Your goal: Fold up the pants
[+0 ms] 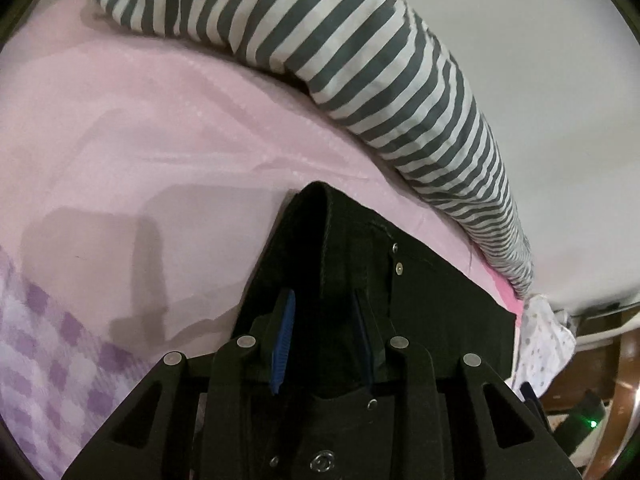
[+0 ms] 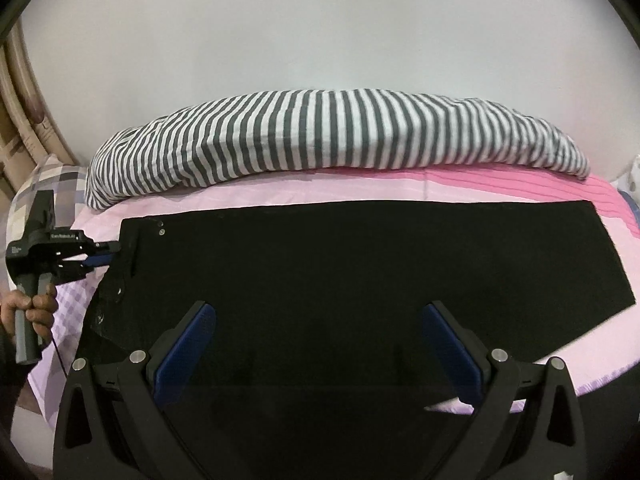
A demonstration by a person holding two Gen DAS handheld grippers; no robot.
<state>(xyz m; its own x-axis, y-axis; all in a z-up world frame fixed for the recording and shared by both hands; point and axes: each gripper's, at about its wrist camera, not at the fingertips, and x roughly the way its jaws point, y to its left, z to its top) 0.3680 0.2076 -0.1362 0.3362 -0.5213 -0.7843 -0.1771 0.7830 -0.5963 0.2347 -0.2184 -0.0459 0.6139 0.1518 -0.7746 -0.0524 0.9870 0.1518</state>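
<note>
The left gripper (image 1: 324, 332) has its jaws pressed together on the waist end of the pants (image 1: 420, 288), the dark cloth rising in a ridge between its blue pads (image 1: 285, 340); the right gripper (image 2: 318, 344) hangs with its jaws spread wide over the middle of the pants (image 2: 360, 264), holding nothing. The pants lie flat and long across the pink sheet (image 2: 520, 188), legs apparently stacked one on the other, waist to the person's left and hems to the right, with a striped pillow (image 2: 340, 136) just beyond them against the wall. To my eye the lengthwise fold is already made and the crosswise fold is now in hand: the waist is gripped, the other end is not. The next move likely calls for the right gripper to close on the near edge or travel to the hem end, so both ends can be brought together without the layers sliding apart. The right wrist view alone shows the whole garment, the left gripper (image 2: 100, 254) from the side biting the waistband corner, and the hand (image 2: 28, 308) on its handle. The left wrist view alone shows the pinch up close, two rivets (image 1: 397, 258) by the waist, and a checked lilac cloth (image 1: 48, 344) near its left edge.
</note>
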